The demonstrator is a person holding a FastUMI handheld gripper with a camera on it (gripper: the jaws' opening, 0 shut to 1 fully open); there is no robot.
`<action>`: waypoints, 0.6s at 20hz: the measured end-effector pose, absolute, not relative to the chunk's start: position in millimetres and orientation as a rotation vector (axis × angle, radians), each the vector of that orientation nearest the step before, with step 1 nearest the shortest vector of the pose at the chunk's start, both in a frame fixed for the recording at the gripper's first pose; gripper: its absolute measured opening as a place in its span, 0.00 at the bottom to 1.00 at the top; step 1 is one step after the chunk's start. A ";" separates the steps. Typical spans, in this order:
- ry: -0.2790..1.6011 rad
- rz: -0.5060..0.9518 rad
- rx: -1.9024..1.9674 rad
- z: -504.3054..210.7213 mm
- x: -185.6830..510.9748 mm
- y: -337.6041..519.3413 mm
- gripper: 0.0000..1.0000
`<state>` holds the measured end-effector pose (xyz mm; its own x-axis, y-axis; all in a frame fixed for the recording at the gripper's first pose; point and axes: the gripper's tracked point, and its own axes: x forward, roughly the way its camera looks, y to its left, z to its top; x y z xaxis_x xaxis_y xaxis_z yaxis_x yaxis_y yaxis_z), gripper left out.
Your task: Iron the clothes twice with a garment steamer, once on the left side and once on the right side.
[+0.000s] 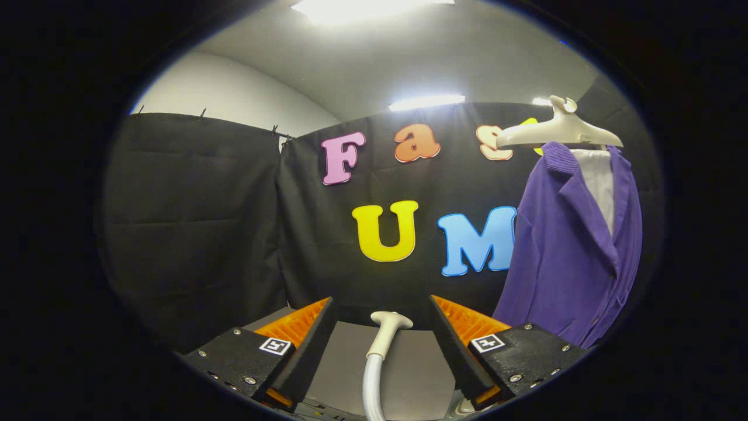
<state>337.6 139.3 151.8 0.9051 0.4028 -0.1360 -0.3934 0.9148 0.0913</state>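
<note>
A purple cardigan [570, 251] hangs on a cream hanger [558, 131] off to the right, beyond my right finger, with a white lining showing at its open neck. The white garment steamer [383, 345] lies on the grey table, its flat head pointing away and its hose running back toward me between my fingers. My gripper [383, 333] is open, the fingers standing wide apart on either side of the steamer's neck without touching it.
The grey table [421, 374] reaches to the black cloth wall just beyond the steamer head. Black cloth closes off the left side too. Ceiling lights shine overhead.
</note>
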 end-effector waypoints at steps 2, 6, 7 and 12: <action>0.215 0.430 0.098 143.8 362.5 149.3 0.95; 0.341 0.438 0.141 117.9 417.6 165.2 0.95; 0.373 0.435 0.140 107.5 430.1 170.6 0.95; 0.570 0.449 0.135 47.7 471.7 194.7 0.96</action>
<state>471.7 194.7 47.7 0.7486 0.4459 -0.4907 -0.3727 0.8951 0.2449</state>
